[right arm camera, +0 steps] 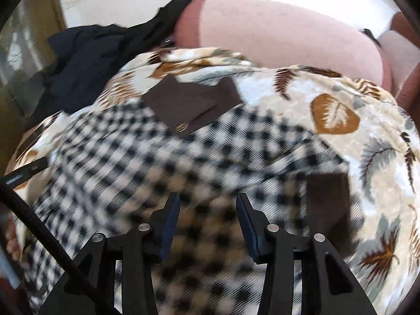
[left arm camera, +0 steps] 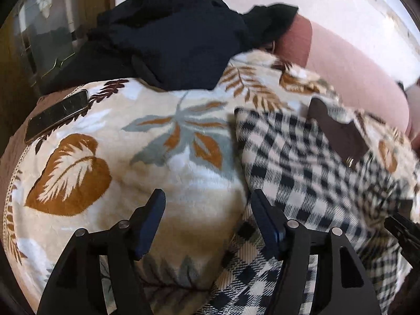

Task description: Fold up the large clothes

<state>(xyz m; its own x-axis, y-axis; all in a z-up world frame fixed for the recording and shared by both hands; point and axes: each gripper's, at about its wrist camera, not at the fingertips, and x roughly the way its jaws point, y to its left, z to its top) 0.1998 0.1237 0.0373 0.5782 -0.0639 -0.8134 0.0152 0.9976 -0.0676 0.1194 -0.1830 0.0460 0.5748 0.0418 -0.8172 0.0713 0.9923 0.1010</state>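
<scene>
One checked garment (left arm camera: 302, 157), with two brown patches visible on it in the right wrist view. One leaf-print blanket (left arm camera: 126, 162). One heap of dark clothing (left arm camera: 170, 42). One phone (left arm camera: 56, 114). Two hand-held grippers: left (left arm camera: 207, 203), right (right arm camera: 208, 206).

The left gripper (left arm camera: 207, 202) is matte black, with two angular arms that carry round silver pivot screws and triangular cut-outs, and its fingers (left arm camera: 153, 220) end in flat dark-blue pads. The right gripper (right arm camera: 208, 206) has the same black frame, silver screws and blue-edged pads, with a black cable (right arm camera: 39, 232) running beside it.
</scene>
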